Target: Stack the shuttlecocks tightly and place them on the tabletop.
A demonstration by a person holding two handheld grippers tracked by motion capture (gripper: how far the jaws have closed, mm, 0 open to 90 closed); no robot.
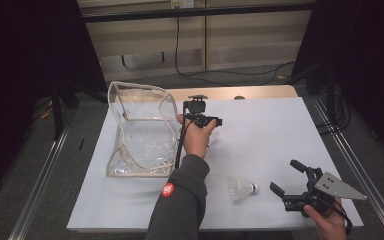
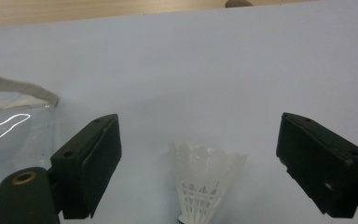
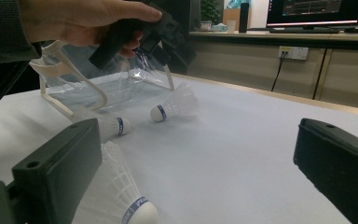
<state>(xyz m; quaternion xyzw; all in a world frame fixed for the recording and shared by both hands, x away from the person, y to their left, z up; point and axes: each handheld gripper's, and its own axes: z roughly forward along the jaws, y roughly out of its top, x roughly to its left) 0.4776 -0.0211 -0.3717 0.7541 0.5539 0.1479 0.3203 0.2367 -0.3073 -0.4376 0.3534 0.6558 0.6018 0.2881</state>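
Left tongs: held by the left hand just right of the clear bag, jaws spread wide apart and gripping nothing
Shuttlecock under the left tongs: lies on the table between the two jaws in the left gripper view, feather skirt pointing away from the camera, clear of both pads
Right tongs: held low at the near right edge of the table, jaws wide apart and empty, pointing left
Near shuttlecock: lies on its side on the white table, just left of the right tongs, cork end toward them
Shuttlecocks in the right gripper view: one beside the left jaw, one farther back, one beyond it near the bag
Clear bag: stands open on the left part of the table, transparent walls with pale trim and a looped handle
Left forearm: dark sleeve with a red round patch, reaching in from the bottom edge
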